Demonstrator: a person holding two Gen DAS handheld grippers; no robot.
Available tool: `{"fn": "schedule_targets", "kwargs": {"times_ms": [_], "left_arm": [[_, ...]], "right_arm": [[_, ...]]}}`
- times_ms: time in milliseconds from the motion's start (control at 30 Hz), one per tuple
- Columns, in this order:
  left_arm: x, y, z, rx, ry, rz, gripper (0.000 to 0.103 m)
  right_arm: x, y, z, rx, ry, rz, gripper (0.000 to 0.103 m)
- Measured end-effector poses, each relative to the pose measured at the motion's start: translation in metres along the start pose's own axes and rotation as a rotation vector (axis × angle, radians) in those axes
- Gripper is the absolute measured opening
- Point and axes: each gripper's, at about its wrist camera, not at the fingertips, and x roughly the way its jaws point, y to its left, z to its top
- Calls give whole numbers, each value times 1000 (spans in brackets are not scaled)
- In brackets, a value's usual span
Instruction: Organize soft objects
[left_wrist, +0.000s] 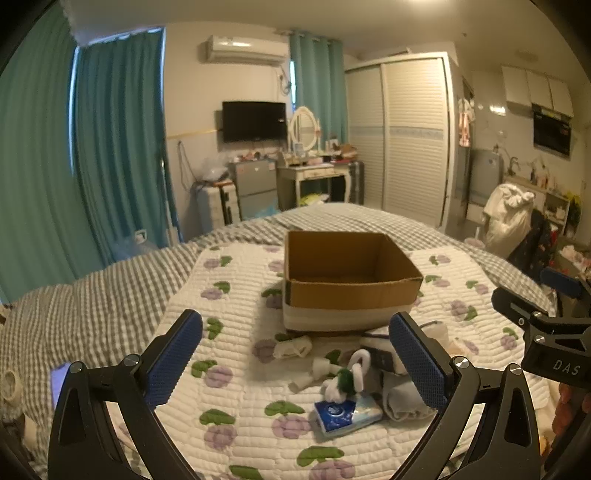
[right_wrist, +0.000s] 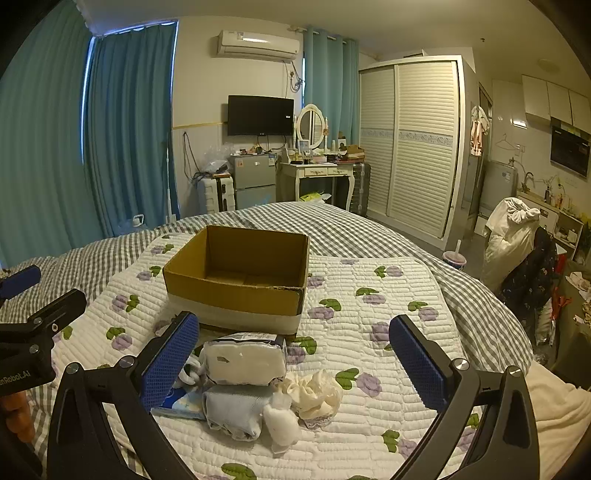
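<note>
An open, empty cardboard box (left_wrist: 347, 280) (right_wrist: 236, 280) stands on the flowered quilt. Before it lies a pile of soft things: a wrapped white pack (right_wrist: 245, 360), a folded grey cloth (right_wrist: 234, 410), a cream scrunchie (right_wrist: 317, 393), a small white sock roll (right_wrist: 282, 424), a blue tissue packet (left_wrist: 345, 413) and a green-and-white pipe-cleaner toy (left_wrist: 349, 380). A rolled white sock (left_wrist: 293, 347) lies left of them. My left gripper (left_wrist: 295, 362) is open above the pile. My right gripper (right_wrist: 293, 360) is open, over the pack and scrunchie. Neither holds anything.
The quilt (right_wrist: 369, 306) lies on a grey checked bedspread (left_wrist: 92, 302). Teal curtains (left_wrist: 110, 147), a small fridge (right_wrist: 255, 181), a dressing table (right_wrist: 314, 173) and a slatted wardrobe (right_wrist: 410, 147) stand beyond the bed. A drink cup (right_wrist: 456, 258) and clothes heap (right_wrist: 513, 236) are at right.
</note>
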Motion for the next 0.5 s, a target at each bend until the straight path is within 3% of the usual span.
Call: {"fn": "schedule_targets", "kwargs": {"times_ms": [500], "left_arm": [[-1,1,0,-1,1,4,103]], "right_arm": [[1,0,-3,-4,5,-1,103]]}}
